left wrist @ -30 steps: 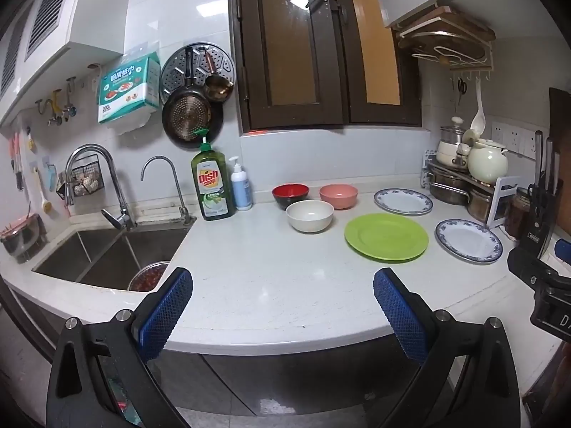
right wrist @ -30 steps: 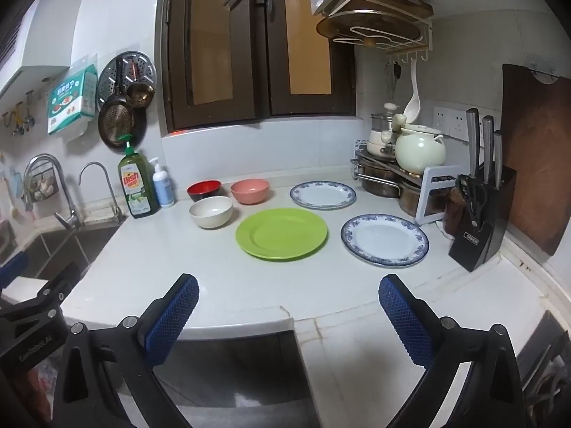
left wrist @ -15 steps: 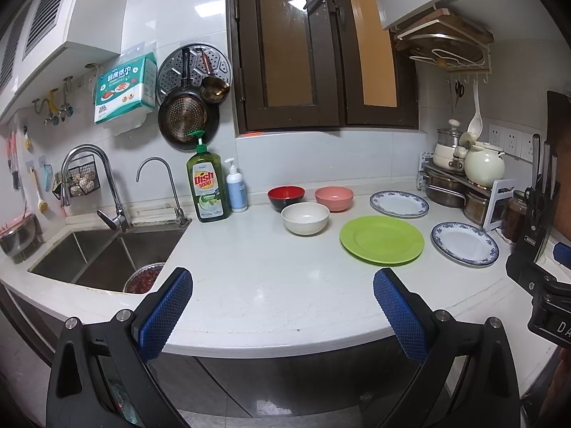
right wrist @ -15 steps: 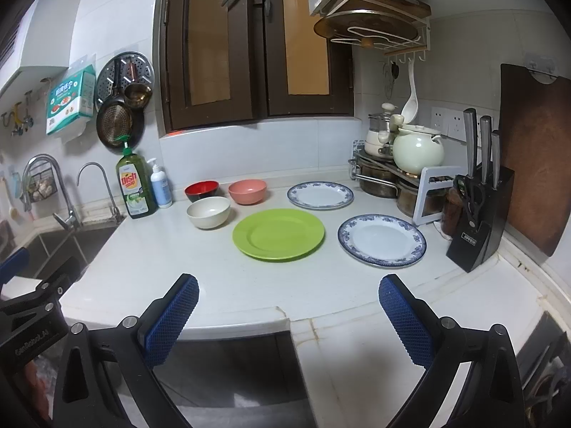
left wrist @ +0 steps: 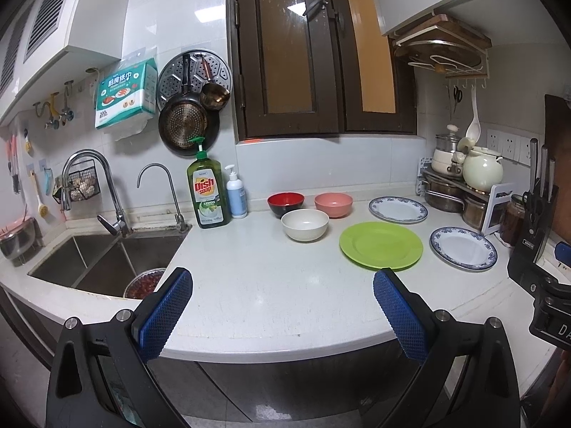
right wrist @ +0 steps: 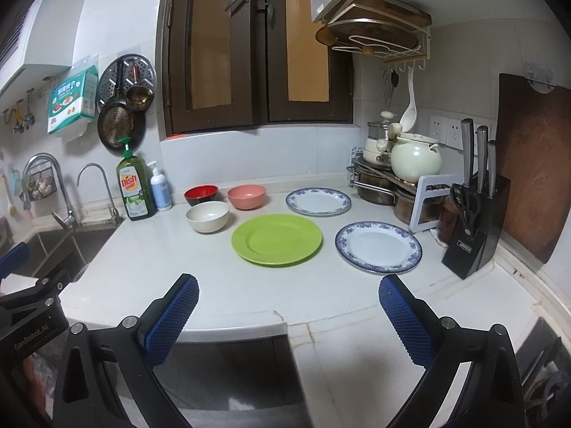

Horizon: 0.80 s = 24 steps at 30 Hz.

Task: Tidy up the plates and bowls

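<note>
On the white counter (left wrist: 257, 285) stand a red bowl (left wrist: 285, 204), a pink bowl (left wrist: 333, 204) and a cream bowl (left wrist: 304, 224). Right of them lie a green plate (left wrist: 380, 245) and two blue-rimmed white plates (left wrist: 398, 209) (left wrist: 463, 248). The right wrist view shows the same set: red bowl (right wrist: 201, 194), pink bowl (right wrist: 246, 196), cream bowl (right wrist: 207, 216), green plate (right wrist: 277, 239), blue-rimmed plates (right wrist: 318, 201) (right wrist: 378, 246). My left gripper (left wrist: 282, 287) and right gripper (right wrist: 288, 290) hang open at the counter's front edge, well short of the dishes, holding nothing.
A double sink (left wrist: 96, 267) with taps lies left, with a dish soap bottle (left wrist: 207, 192) and a pump bottle (left wrist: 236, 198) behind it. Pots and a kettle on a rack (right wrist: 396, 174) and a knife block (right wrist: 474, 224) crowd the right corner.
Both cameras have drifted only slightly; the dishes have shifted a little in view. Both grippers stay open and nothing on the counter has moved.
</note>
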### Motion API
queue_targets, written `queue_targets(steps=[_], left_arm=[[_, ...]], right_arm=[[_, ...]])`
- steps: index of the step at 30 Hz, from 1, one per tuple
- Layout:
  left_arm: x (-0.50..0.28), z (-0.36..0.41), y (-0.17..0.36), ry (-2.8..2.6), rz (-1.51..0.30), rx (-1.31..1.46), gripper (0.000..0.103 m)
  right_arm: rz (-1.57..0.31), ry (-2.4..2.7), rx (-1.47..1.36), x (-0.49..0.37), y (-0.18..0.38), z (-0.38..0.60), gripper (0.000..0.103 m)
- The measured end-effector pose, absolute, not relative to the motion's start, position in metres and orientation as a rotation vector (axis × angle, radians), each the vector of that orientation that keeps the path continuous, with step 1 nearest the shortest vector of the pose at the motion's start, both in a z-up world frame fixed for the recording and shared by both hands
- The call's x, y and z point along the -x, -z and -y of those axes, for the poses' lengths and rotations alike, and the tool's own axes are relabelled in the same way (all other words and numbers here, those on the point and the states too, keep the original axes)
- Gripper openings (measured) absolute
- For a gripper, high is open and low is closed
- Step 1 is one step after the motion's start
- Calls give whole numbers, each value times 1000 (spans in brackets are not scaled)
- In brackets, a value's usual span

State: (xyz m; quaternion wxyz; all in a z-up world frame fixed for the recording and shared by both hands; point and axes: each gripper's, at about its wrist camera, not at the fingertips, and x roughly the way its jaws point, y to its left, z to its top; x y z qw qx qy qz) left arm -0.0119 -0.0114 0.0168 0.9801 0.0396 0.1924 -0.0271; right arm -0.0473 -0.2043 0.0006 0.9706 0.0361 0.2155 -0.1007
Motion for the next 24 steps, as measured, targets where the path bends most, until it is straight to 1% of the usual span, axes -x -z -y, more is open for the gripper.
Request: queue_targets(steps=[24], left_arm=[[8, 12, -17, 57, -376, -91, 103]], right_arm=[[-431, 207, -71, 48, -3, 206, 102]])
